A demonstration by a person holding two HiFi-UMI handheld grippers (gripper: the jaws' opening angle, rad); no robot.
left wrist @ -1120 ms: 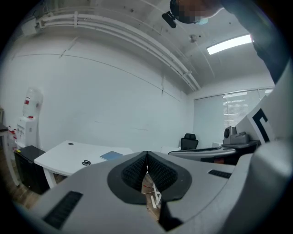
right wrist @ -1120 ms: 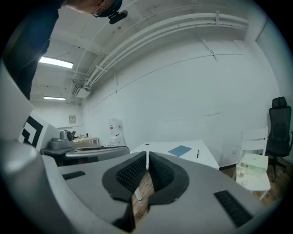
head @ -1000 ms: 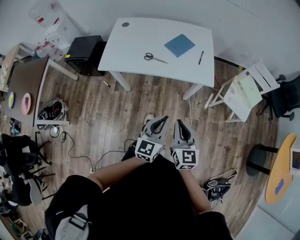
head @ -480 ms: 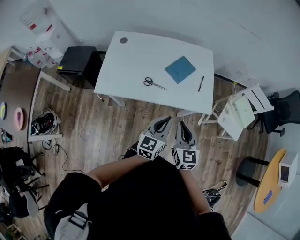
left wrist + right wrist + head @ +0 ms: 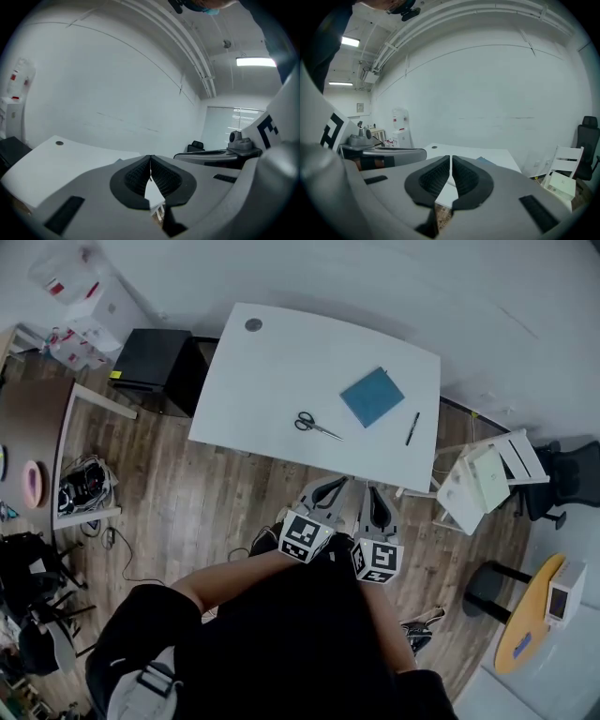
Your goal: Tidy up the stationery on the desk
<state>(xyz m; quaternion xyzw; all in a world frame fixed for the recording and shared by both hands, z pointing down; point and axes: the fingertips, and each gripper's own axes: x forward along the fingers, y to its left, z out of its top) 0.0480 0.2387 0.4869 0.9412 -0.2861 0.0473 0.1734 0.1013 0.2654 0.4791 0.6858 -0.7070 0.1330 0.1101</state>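
Scissors [image 5: 315, 426]: dark-handled, lying flat near the middle of the white worktop's [image 5: 262, 371] front edge.
Blue notebook [image 5: 372, 397]: flat, just beyond and right of the scissors, not touching them.
Pen [image 5: 412, 428]: dark, right of the notebook, near the worktop's right edge.
Left hand-held gripper [image 5: 325, 491]: clenched, nothing between the jaws, held over the floor before the front edge.
Right hand-held gripper [image 5: 374, 497]: clenched, empty, just beside the left.
Black cabinet [image 5: 150, 362]: at the worktop's left end.
White chair [image 5: 487, 474]: at its right.

Left gripper [image 5: 323, 493] and right gripper [image 5: 378, 506] side by side, jaws together, empty.
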